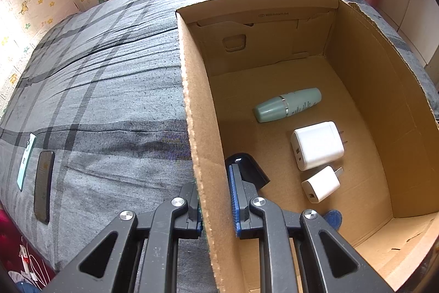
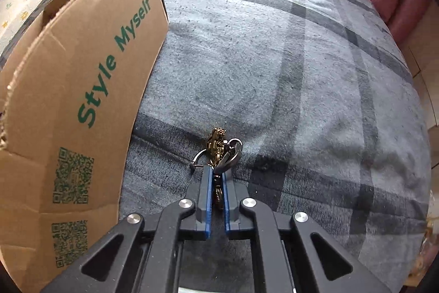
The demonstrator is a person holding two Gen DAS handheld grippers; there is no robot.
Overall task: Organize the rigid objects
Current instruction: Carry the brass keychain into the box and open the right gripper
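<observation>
The box wall is pinched by the left gripper, while only the right view shows a keychain clamped in the right gripper.

One cardboard box stands on one grey plaid bedspread. Inside the box lie five things: one pale green bottle, two white chargers, the larger and the smaller, one black object and one blue round piece, partly hidden. On the bedspread outside lie two phones, one dark and one teal, and one bronze keychain; two grippers are in view, the left and the right.
</observation>
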